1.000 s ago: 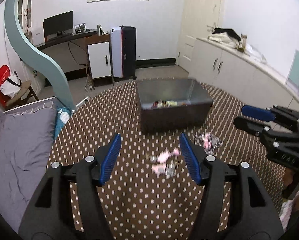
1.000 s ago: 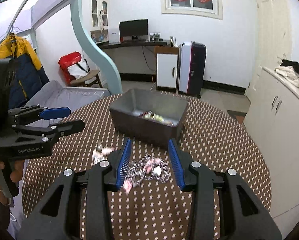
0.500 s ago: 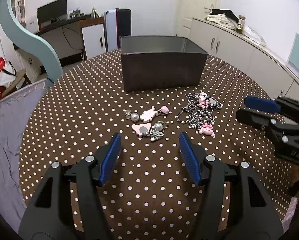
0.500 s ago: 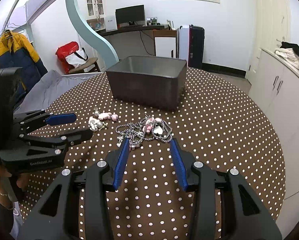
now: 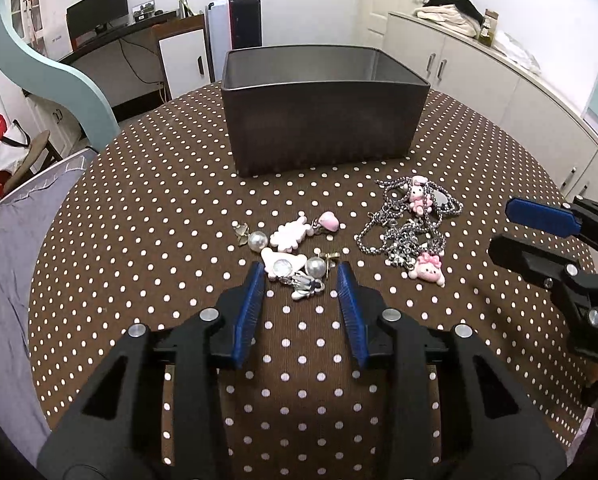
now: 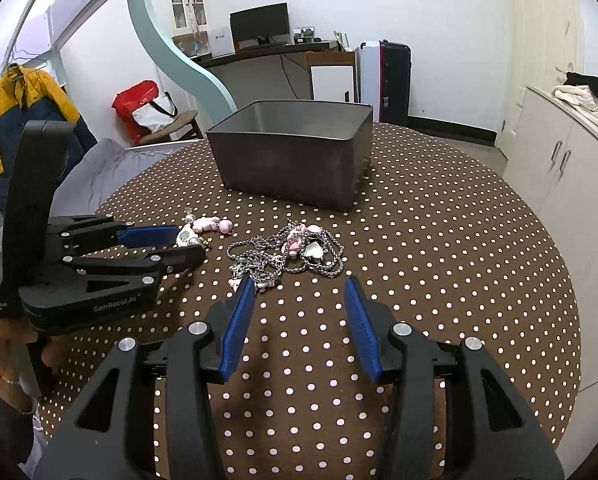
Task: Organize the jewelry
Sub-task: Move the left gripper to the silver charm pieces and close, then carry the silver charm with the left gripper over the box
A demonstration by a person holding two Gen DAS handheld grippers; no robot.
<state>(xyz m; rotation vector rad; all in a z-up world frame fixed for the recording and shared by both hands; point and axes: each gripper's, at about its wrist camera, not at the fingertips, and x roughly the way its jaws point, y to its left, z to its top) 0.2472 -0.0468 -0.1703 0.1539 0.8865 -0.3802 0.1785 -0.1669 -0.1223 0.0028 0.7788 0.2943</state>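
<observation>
Grey bin (image 5: 323,120) behind jewelry (image 5: 409,226)

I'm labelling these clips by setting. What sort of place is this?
Most likely a room in a home, part bedroom, part study. A grey bin and jewelry sit on a polka-dot table; behind are a desk with a monitor, a hanging jacket and white cabinets.
</observation>
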